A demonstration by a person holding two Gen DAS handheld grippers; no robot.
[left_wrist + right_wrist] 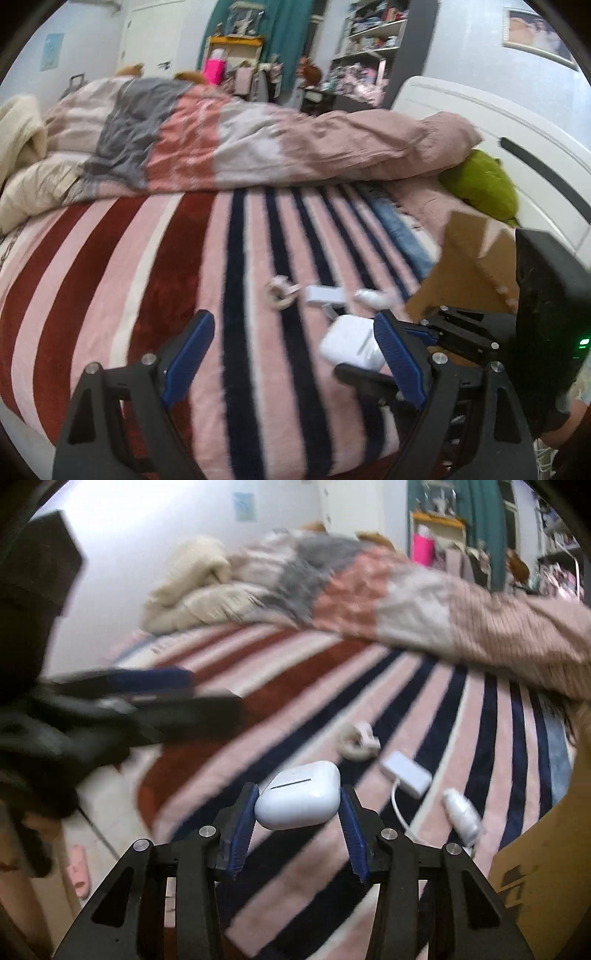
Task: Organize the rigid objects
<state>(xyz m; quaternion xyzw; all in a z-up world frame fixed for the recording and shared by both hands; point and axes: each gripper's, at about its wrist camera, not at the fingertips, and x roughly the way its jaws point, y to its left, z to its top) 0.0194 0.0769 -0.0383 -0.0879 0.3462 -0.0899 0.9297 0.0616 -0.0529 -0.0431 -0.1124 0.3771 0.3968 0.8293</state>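
my right gripper (298, 801) clamps the white earbuds case (298, 794) by its two sides above the striped blanket (369, 686), it looks light, hard and slippery, my left gripper (291, 354) is released.

Cardboard box (476, 266) blocks right; striped blanket (147, 266) open

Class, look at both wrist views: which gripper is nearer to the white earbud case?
Right. The right gripper has the white earbud case between its fingers, pads at both its sides. The left gripper is open and holds nothing; the case sits just beyond its right finger.
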